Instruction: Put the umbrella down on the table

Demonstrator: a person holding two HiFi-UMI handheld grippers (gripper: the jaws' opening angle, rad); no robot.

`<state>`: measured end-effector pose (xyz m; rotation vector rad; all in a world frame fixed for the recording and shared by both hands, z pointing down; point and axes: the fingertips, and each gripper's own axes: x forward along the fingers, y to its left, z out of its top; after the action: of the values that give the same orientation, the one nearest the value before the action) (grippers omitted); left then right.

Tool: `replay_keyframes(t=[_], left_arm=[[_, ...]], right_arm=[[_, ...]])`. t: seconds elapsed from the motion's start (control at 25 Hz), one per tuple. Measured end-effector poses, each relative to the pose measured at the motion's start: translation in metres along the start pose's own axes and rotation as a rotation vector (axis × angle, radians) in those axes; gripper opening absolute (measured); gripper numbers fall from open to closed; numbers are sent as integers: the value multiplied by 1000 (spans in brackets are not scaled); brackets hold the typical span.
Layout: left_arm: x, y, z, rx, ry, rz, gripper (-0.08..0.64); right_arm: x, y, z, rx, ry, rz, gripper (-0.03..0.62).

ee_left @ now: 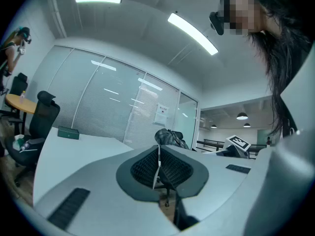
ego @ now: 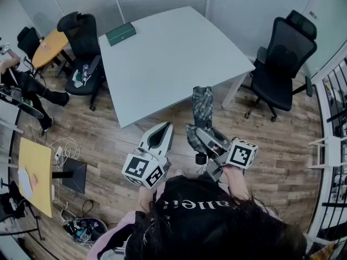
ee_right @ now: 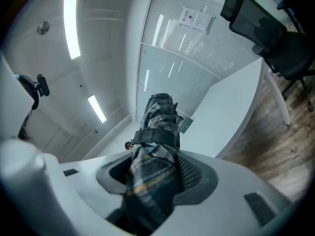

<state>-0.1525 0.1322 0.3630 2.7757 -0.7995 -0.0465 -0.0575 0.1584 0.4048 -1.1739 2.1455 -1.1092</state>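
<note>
Nearest, from the head view: two white plastic grippers, each with a cube of black-and-white square markers. Left gripper (ego: 161, 129) empty and shut. Confirmed only in its own view (ee_left: 158, 162): ribbed dark pads pressed together, nothing between them. Right gripper (ego: 204, 140) clamped on a folded umbrella (ego: 203, 104), jaws held wide by the bundle. Seen only in the right gripper view (ee_right: 156, 177): soft plaid fabric (ee_right: 158, 127), grey with pale and orange lines, cinched by a dark strap (ee_right: 155, 136).

Umbrella off the table, above the plank-patterned wooden floor (ego: 108, 140), its far end at the near edge of the smooth pale table (ego: 168, 58); touching or not, cannot tell. Farther, at the table's far left corner, a small green box (ego: 120, 33). Beyond the right edge, a black mesh office chair (ego: 282, 53).
</note>
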Motion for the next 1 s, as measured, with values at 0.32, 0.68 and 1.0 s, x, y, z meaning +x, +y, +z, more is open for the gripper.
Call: replay_keyframes(t=[0.32,0.68,1.0], left_arm=[[-7,14,-3,1,7,-8,28],[-5,26,-15,-44,18,-20,28],[25,54,-15,-60,21,19,28]], right_arm=[[11,-1,-7,9,-23,-7,222],[11,-9,-14,50,-20,-37,222],[30,-38,10,73,-11,-35,222]])
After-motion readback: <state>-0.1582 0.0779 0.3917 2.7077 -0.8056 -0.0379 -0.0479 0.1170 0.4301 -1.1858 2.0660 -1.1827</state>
